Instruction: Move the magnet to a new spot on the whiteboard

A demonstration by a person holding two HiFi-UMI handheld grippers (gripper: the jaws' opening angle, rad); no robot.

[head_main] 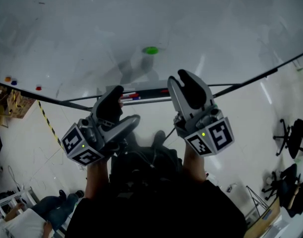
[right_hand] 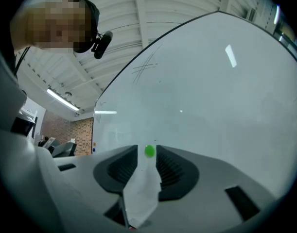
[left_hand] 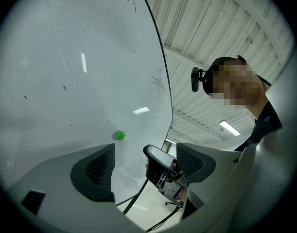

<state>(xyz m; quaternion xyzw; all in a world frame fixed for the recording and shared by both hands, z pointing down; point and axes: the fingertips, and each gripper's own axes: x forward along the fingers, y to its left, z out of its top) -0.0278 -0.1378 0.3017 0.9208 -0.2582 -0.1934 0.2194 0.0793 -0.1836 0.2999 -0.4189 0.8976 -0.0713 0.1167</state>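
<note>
Green round magnet flat against whiteboard.

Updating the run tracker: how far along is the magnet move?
Done: nothing visible; the green magnet sits on the whiteboard, ungripped. In hand: the right tool is open and lined up, the magnet framed between its jaw tips in the right gripper view, though the head view shows a gap. The left tool is open and empty. Left: close in, grip, shift it, release.
</note>
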